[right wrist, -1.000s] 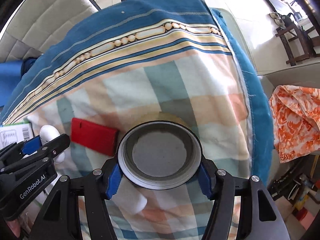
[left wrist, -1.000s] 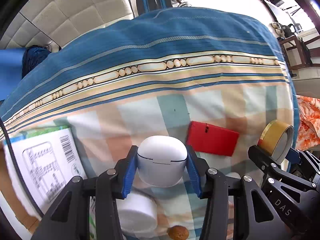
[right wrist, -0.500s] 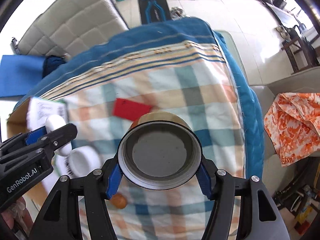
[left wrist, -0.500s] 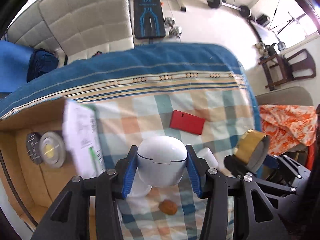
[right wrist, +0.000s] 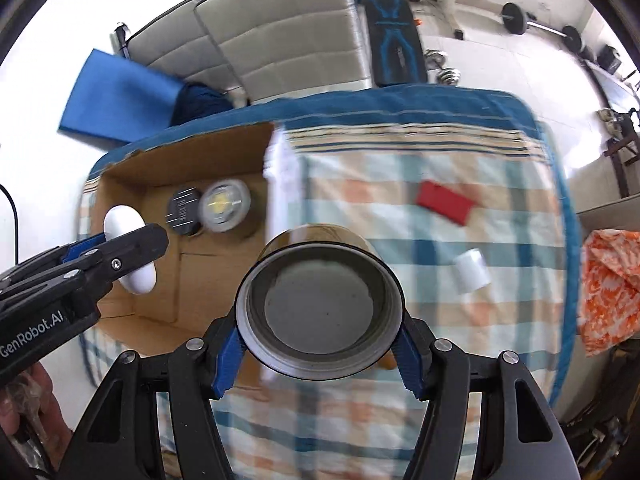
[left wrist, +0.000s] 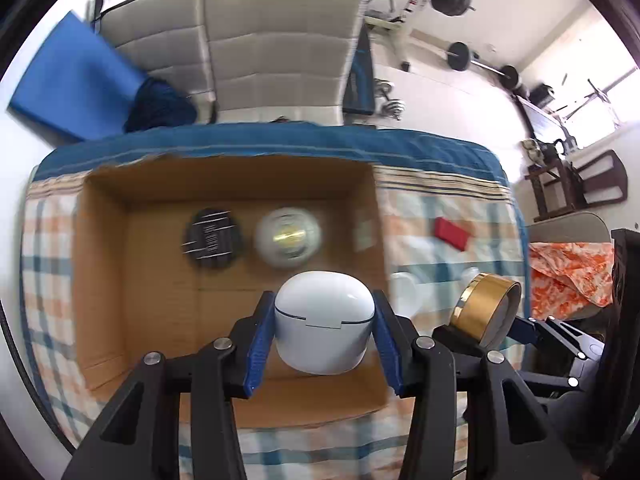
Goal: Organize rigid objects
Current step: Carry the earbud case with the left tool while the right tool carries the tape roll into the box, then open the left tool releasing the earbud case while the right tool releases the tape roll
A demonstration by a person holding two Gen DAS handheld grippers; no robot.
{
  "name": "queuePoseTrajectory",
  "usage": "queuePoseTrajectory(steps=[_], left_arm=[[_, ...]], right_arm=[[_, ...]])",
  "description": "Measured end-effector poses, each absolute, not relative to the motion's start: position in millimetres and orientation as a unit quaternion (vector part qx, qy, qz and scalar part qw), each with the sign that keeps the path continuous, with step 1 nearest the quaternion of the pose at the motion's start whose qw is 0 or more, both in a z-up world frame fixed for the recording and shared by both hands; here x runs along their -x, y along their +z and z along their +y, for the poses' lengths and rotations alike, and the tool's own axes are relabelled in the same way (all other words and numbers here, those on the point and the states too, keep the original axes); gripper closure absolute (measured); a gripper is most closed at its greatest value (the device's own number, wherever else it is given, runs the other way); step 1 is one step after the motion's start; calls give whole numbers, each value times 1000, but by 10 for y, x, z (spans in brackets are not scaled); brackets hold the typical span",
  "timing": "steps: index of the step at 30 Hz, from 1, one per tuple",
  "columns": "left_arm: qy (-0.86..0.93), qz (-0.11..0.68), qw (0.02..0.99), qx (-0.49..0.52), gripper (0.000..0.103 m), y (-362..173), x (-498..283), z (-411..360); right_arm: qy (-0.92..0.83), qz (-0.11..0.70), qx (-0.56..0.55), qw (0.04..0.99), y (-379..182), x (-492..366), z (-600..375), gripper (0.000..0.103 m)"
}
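My left gripper (left wrist: 324, 328) is shut on a white rounded case (left wrist: 325, 320), held in the air above an open cardboard box (left wrist: 160, 264). My right gripper (right wrist: 318, 322) is shut on a gold round tin (right wrist: 318, 308), its grey underside facing the camera, above the checked cloth just right of the box (right wrist: 120, 316). That tin (left wrist: 486, 307) shows to the right in the left wrist view. The white case (right wrist: 128, 236) also shows at the left in the right wrist view. In the box lie a dark disc (left wrist: 210, 238) and a pale round lid (left wrist: 288, 237).
A red flat case (right wrist: 444, 202) and a white cylinder (right wrist: 472, 266) lie on the checked cloth (right wrist: 420, 420) right of the box. An orange patterned cloth (right wrist: 612, 284) hangs off to the right. Grey cushions (left wrist: 260, 64) and a blue mat (left wrist: 76, 84) lie beyond the bed.
Both grippers have risen and swung left with their loads. The cardboard box with its two round items has come into view under the left gripper; the red case has shrunk away to the right.
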State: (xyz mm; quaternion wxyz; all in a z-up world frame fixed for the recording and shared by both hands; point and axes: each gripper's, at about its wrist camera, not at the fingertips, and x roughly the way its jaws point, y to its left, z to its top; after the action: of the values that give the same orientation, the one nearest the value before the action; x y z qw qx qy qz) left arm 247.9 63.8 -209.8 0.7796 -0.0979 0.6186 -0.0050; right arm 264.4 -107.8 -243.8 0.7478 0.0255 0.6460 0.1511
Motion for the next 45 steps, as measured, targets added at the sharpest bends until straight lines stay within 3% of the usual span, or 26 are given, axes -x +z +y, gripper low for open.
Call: queuePoseTrajectory(steps=[12,22,32,41,43,45], left_arm=[[50,689,707,152,59,-3178,-2206,2016],[26,734,663,147,59,-3884,-2352,1974],[36,742,653,145,58,-3846,-2428,1883],[33,733,662,153,35,-3583,-2256,1869],[31,723,671,158,27,-3455,-2199,1861],[31,715,681,155,17,-3335,-2134,1842]], right_arm=[[153,692,-2,706,-3350,-2676,360,37],[94,743,28,662,-4060,-2802,540,37],[80,760,30,644,-4099,-2847,526,33],[93,751,25,653,-3783,-2726,349,18],[97,749,26,655,-3702,-2669,339,17],[104,746,27,657,-3622,-2562,356,10]])
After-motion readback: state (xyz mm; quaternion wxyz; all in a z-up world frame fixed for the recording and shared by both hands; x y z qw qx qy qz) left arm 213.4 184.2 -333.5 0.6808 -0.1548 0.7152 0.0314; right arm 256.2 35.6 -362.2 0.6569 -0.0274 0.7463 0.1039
